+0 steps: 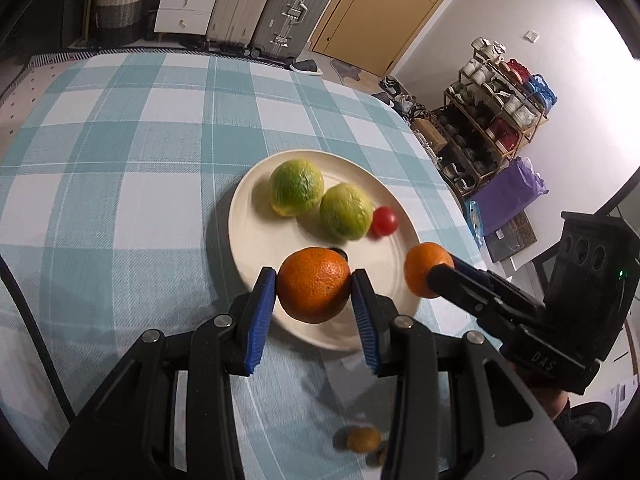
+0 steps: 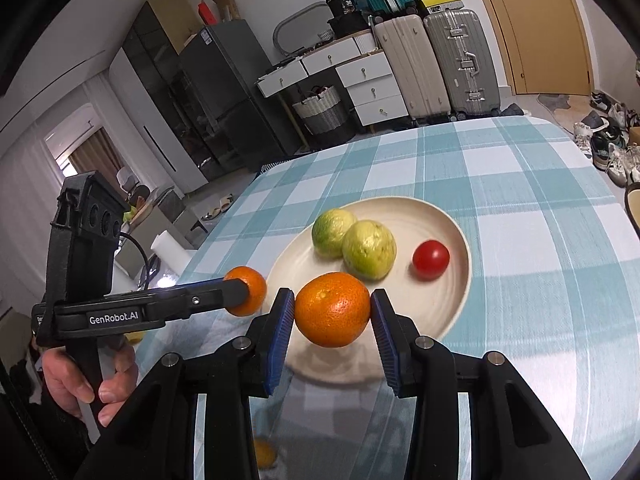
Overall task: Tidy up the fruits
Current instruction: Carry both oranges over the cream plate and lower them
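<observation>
A cream plate point(image 1: 256, 184) point(image 2: 452, 224) on the checked tablecloth holds two green citrus fruits point(image 1: 297, 187) point(image 1: 346, 211) point(image 2: 332, 232) point(image 2: 369, 254) and a small red tomato point(image 1: 385, 221) point(image 2: 431, 259). My left gripper point(image 1: 314, 286) is shut on an orange point(image 1: 314, 284), held above the plate's near rim. My right gripper point(image 2: 333, 310) is shut on another orange point(image 2: 332, 310), also above the near rim. Each held orange shows in the other view point(image 1: 424, 268) point(image 2: 250, 286).
A small yellowish fruit point(image 1: 363, 439) point(image 2: 264, 454) lies blurred on the cloth below the grippers. The table point(image 1: 120, 160) has edges at the far side and right. Suitcases point(image 1: 296, 4), drawers point(image 2: 372, 84) and a shoe rack point(image 1: 492, 116) stand beyond.
</observation>
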`<action>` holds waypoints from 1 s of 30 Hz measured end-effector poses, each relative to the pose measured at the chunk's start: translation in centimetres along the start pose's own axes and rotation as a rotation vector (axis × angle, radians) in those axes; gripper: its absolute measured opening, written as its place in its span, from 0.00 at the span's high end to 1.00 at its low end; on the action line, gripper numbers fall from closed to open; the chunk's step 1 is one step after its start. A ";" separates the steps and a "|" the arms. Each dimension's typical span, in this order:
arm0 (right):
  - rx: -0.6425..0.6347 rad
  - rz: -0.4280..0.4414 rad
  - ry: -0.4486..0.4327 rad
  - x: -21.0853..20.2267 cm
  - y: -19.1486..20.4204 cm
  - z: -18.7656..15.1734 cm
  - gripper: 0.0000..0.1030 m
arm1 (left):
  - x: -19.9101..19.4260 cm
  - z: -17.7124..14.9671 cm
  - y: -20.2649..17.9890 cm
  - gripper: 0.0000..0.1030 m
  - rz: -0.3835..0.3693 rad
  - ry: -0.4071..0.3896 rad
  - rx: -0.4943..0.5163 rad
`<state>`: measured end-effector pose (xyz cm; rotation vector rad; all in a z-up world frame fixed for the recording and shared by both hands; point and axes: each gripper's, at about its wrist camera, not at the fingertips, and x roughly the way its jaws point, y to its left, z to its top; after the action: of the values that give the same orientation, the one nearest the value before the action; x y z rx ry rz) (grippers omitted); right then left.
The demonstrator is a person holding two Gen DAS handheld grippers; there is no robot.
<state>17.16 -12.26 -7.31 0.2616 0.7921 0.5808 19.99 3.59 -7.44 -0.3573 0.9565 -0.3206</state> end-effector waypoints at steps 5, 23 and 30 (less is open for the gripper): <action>0.012 -0.013 0.020 2.0 -0.4 0.9 0.61 | 1.7 1.1 0.6 0.66 0.003 0.012 -0.013; 0.051 -0.052 0.058 4.7 -1.9 0.7 0.61 | 5.8 2.6 1.3 0.66 -0.020 0.031 -0.038; 0.044 -0.053 0.029 5.0 -1.7 0.8 0.51 | 5.8 2.9 1.0 0.64 -0.009 0.014 -0.060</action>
<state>21.16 -10.70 -10.48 0.2725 0.8381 0.5188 25.63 2.50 -10.64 -0.4149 0.9799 -0.3036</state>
